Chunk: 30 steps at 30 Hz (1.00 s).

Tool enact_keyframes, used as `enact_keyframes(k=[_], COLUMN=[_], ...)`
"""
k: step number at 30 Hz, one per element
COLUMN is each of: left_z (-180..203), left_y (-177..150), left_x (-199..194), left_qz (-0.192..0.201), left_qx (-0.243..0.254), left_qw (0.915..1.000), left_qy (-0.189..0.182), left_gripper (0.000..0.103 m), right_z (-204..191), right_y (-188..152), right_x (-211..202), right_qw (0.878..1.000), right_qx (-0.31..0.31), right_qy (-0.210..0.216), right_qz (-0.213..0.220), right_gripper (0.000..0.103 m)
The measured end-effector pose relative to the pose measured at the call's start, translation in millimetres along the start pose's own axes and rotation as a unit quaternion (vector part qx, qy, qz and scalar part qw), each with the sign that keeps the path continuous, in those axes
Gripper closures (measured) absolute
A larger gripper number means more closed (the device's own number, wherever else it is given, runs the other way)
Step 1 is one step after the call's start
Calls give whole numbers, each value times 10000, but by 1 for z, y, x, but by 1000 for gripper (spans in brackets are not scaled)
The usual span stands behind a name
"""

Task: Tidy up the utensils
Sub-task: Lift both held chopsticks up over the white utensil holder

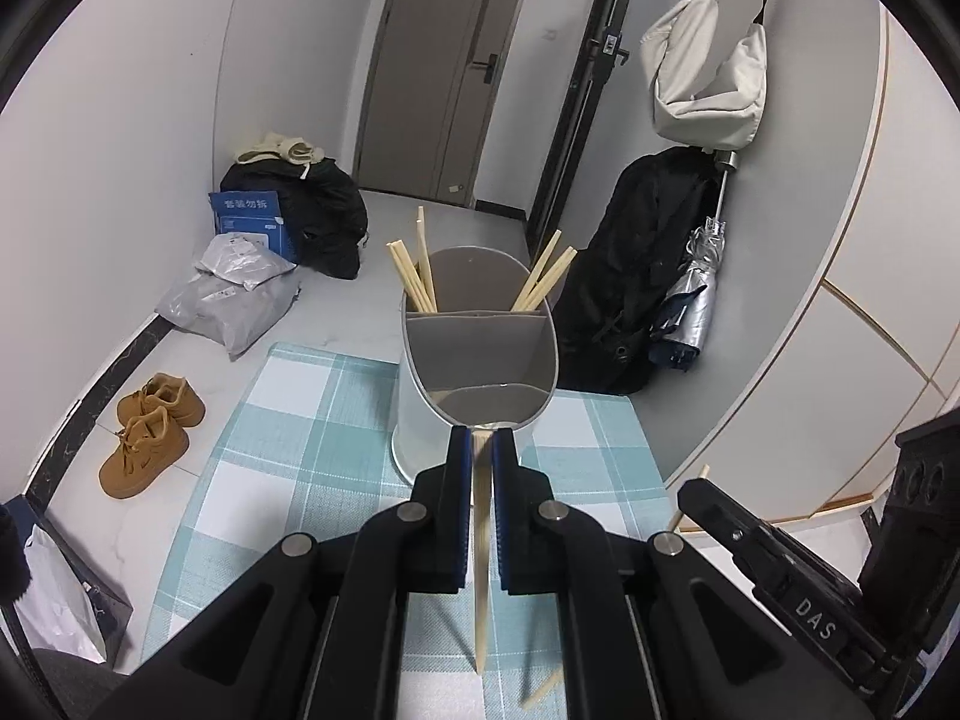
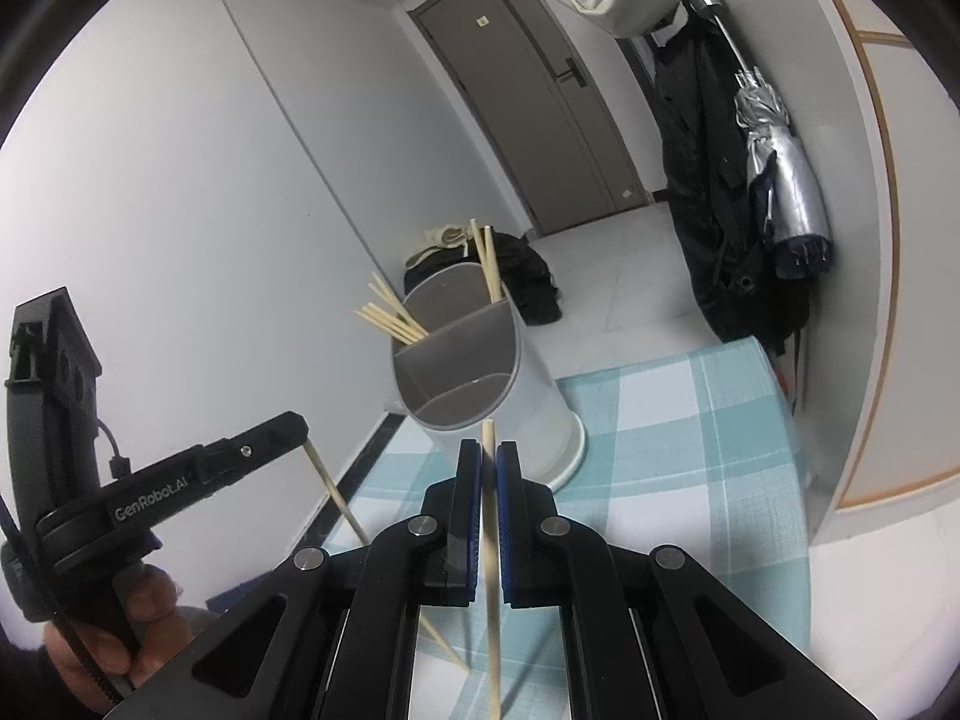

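- On the checked bench [image 1: 312, 420]: grey divided plastic holder [image 1: 480, 354] already housing several chopsticks.
- Left claw [image 1: 480, 450], right claw [image 2: 489, 462]: each clamping one pale wooden chopstick [image 1: 482, 570], awaiting insertion.

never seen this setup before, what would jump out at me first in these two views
Each gripper is shut on one chopstick: the left gripper holds its chopstick and the right gripper its own chopstick, both aimed at the holder. That grey holder stands on a checked cloth, with chopsticks already fanned in its two far compartments while the big near one looks empty.
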<state>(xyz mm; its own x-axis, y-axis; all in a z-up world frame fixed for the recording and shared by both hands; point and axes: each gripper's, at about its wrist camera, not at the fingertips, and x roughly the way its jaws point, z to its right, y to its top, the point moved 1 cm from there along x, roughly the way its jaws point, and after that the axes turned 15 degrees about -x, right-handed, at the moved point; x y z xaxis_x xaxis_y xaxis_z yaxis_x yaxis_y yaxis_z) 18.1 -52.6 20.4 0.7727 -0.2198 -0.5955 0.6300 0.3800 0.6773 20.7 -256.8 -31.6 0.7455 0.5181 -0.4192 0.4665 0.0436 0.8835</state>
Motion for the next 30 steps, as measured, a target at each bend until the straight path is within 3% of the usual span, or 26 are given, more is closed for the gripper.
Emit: enact_keyframes(k=[11, 18, 30], left_z=[-8, -7, 18], left_y=[7, 29, 90], left_x=[-9, -15, -32], left_qz=[-158, -248, 141], left_qx=[10, -99, -150], left_qw=[9999, 9995, 9987], left_qy=[-27, -153, -462], left_gripper=[101, 101, 101], right_z=[-20, -34, -32], right_y=[20, 36, 113], right_x=[0, 1, 0], right_qw=[10000, 9997, 9979], right_qx=[-70, -238, -230], right_qy=[-14, 34, 357], right_qz=[63, 102, 495], right_gripper=[99, 99, 99])
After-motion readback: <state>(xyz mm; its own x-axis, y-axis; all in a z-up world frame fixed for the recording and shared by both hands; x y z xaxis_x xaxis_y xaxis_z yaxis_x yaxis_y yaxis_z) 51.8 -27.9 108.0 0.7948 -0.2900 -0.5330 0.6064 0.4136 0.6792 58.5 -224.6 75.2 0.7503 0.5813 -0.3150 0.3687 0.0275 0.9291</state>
